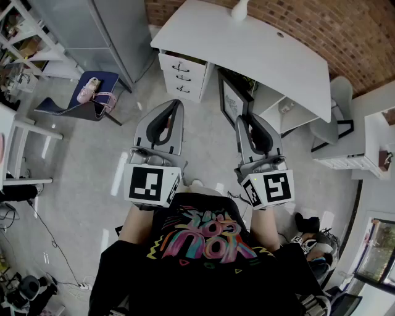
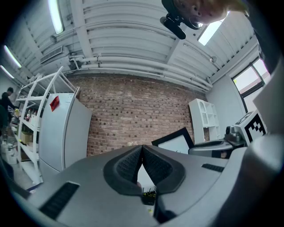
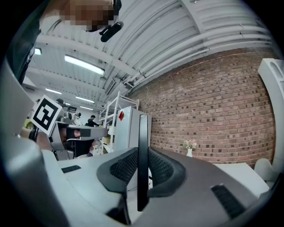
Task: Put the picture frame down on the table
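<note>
A black picture frame (image 1: 232,99) with a pale picture stands upright in the air in front of the white table (image 1: 259,46), level with its drawers. My right gripper (image 1: 244,121) is shut on the frame's near edge. In the right gripper view the frame (image 3: 142,150) shows edge-on as a thin black bar clamped between both pads. My left gripper (image 1: 176,106) hangs beside it to the left, shut, with nothing between its pads (image 2: 133,164). From the left gripper view the frame (image 2: 174,141) appears just right of the jaws, and the right gripper (image 2: 222,144) holds it.
A white drawer unit (image 1: 181,77) sits under the table's left end and a vase (image 1: 239,8) on its far edge. A grey cabinet (image 1: 117,31) and a chair with a pink item (image 1: 91,92) are at left. An office chair (image 1: 336,102) and white shelves (image 1: 376,145) stand at right.
</note>
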The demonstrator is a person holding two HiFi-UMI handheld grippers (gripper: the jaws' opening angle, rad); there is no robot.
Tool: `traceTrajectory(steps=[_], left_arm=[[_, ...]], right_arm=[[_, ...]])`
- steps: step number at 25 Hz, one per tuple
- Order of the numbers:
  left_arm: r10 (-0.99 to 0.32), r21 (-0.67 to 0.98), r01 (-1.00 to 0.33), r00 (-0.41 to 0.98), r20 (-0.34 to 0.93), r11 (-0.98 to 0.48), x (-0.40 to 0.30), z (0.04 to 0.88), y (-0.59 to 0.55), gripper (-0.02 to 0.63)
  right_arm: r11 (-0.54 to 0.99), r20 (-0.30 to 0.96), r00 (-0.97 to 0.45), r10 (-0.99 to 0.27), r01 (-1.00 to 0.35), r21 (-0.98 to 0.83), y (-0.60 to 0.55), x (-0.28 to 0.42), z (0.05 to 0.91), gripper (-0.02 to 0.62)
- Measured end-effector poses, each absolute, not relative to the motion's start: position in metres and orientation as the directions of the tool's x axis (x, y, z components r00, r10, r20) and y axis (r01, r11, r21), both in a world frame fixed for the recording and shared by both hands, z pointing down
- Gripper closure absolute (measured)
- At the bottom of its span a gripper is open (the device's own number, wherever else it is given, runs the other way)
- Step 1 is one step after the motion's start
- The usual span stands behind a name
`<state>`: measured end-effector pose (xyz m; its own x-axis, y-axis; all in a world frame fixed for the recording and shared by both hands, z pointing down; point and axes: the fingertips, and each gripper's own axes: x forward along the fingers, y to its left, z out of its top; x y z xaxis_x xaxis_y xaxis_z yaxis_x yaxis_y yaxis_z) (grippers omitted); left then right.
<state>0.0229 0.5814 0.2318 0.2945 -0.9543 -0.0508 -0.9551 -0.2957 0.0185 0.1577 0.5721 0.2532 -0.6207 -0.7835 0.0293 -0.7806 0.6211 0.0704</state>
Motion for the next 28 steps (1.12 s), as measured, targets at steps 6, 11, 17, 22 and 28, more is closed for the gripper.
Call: traceTrajectory(steps=[6,11,17,22,28], left_arm=[[-0.952,0.015,-0.953,0.301,-0.052,-0.302,0.031,0.231,0.573,0.583],[-0.953,0.011,-0.954,0.3,-0.049,-0.301,0.046,0.232,0.564,0.583],[-0.957,0.01,-0.958,0.285,-0.052,-0.286,0.062,0.238,0.555,0.583],[-0.965,0.029,-0.966,0.254,-0.064,-0.256,0.073,0.237,0.541,0.583],[-0.967,0.046,-0.971,0.231,-0.107,-0.237,0.059,0.236,0.509,0.583]], right_arm=[[0.612,0.033,-0.612,-0.79,-0.786,0.088,0.566,0.163,0.252,0.506],[0.633,0.031,-0.633,-0.774,-0.77,0.078,0.559,0.174,0.254,0.506],[0.651,0.024,-0.651,-0.759,-0.757,0.061,0.55,0.189,0.259,0.508],[0.668,0.036,-0.667,-0.744,-0.742,0.055,0.537,0.204,0.262,0.508],[0.672,0.029,-0.672,-0.74,-0.739,0.053,0.506,0.193,0.27,0.508]])
